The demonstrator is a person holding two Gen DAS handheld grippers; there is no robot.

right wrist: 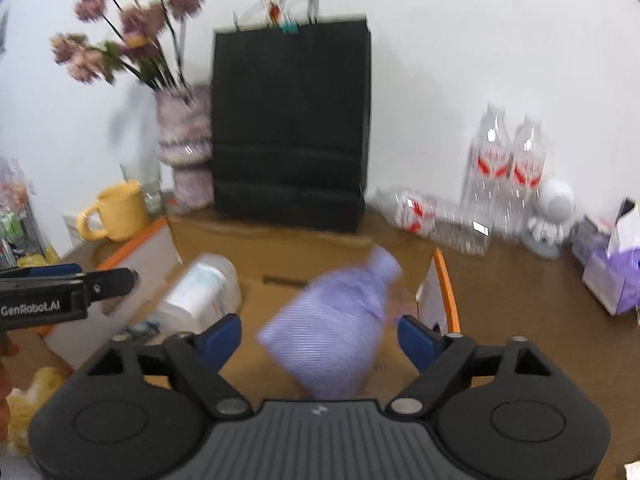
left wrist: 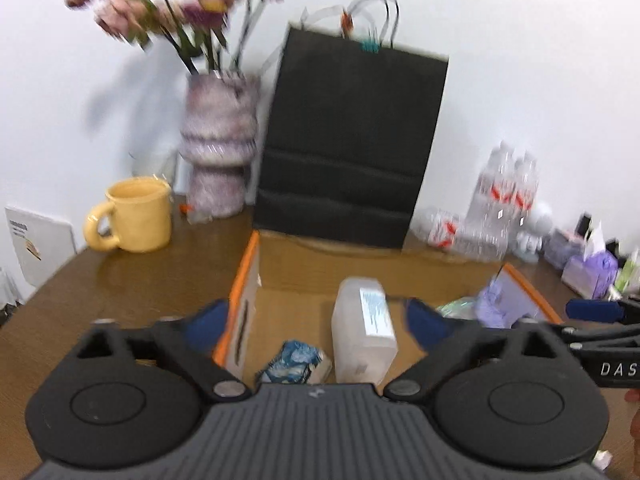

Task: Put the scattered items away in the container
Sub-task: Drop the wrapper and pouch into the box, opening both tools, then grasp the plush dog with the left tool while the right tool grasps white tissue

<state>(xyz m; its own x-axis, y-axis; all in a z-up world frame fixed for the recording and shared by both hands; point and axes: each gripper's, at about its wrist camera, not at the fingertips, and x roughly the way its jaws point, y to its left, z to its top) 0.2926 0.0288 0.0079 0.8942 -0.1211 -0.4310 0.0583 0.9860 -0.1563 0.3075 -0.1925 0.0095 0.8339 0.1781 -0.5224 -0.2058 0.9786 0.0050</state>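
Fingers [right wrist: 418,342] spread, purple pouch [right wrist: 332,332] between, untouched

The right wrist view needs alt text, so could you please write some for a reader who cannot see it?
The open right gripper hovers over a cardboard box with a blurred purple pouch between its fingers, untouched. A white bottle lies in the box.

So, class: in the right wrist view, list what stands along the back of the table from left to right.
Yellow mug → patterned vase of flowers → black paper bag → water bottle lying on its side → two upright water bottles → small white figurine → purple tissue box.
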